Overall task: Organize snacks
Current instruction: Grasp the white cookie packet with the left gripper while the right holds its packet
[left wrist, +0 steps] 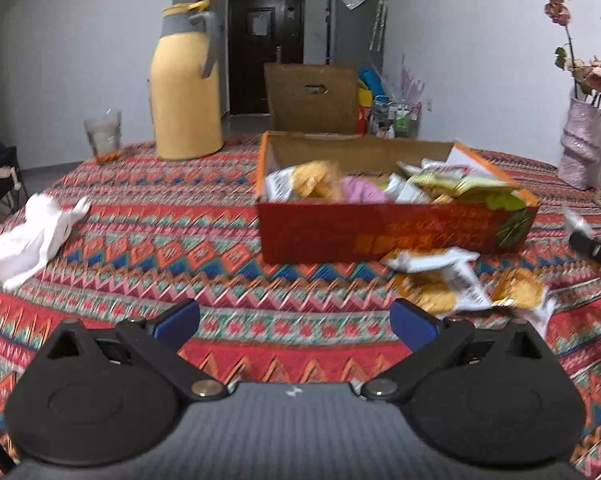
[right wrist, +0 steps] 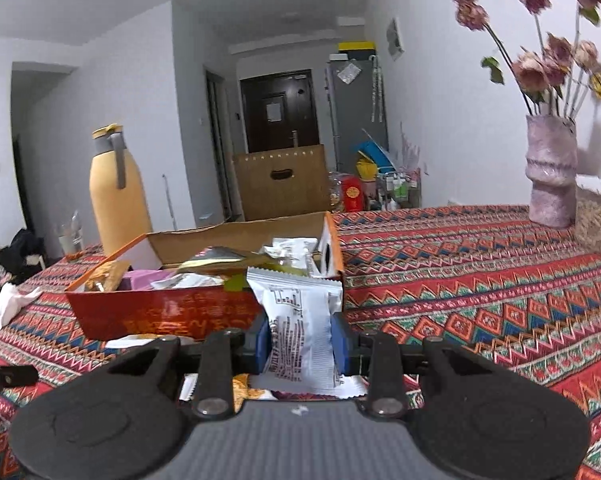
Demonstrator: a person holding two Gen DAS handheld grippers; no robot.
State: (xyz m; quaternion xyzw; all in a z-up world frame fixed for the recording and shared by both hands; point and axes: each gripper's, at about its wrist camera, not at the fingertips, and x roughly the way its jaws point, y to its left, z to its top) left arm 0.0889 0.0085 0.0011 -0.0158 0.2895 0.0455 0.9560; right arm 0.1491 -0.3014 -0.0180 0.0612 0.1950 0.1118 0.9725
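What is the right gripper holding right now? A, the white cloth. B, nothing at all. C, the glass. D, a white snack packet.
D: in the right wrist view the right gripper has its blue pads pressed on both sides of a white snack packet, just in front of the red box.

Cloth bare left of box [left wrist: 380, 232]; loose packets [left wrist: 460, 284] crowd its near-right side.

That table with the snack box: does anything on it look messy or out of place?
Yes. A few snack packets lie loose on the tablecloth in front of the red box, not inside it, and a crumpled white cloth sits near the table's edge.
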